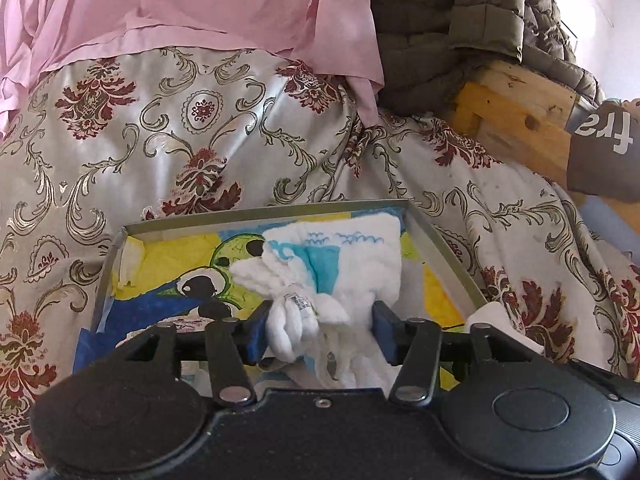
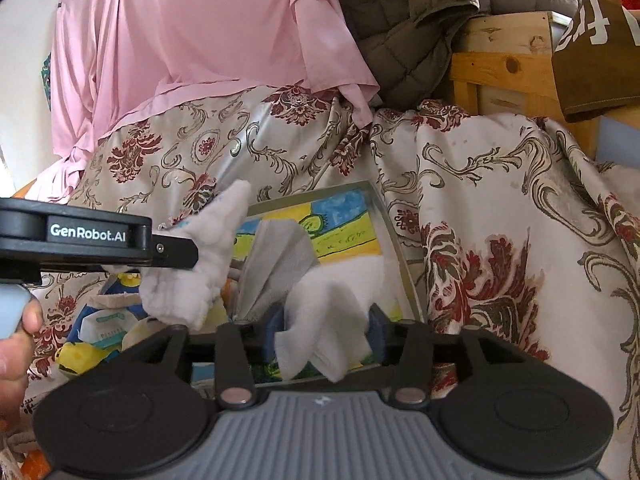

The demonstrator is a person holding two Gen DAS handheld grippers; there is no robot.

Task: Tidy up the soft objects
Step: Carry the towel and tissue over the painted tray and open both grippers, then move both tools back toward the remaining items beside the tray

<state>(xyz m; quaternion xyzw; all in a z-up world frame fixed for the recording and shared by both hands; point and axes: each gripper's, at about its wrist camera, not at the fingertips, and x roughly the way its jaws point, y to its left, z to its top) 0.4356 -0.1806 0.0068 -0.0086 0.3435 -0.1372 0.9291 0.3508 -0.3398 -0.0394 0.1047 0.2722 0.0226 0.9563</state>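
Note:
A shallow metal-rimmed tray [image 1: 264, 210] lined with a bright cartoon drawing lies on the patterned cover. In it rests a white padded cloth with blue print [image 1: 340, 248]. Its bunched near end sits between the blue pads of my left gripper [image 1: 320, 330], which is open; the bunch touches only the left-hand pad. In the right wrist view the tray's rim [image 2: 384, 216] shows again. There, a loose white fold [image 2: 324, 320] lies between the parted pads of my right gripper [image 2: 328, 330]. My left gripper [image 2: 192, 254] reaches in from the left, with a white padded piece [image 2: 192, 280] standing up at its tip.
A silver-and-maroon patterned cover [image 1: 200, 140] spreads under the tray. A pink sheet [image 1: 180, 8] and an olive quilted jacket [image 1: 420, 20] hang behind. A wooden frame [image 1: 520, 112] and brown lettered fabric [image 1: 604, 148] stand at right. A person's hand [image 2: 16, 344] grips the left tool.

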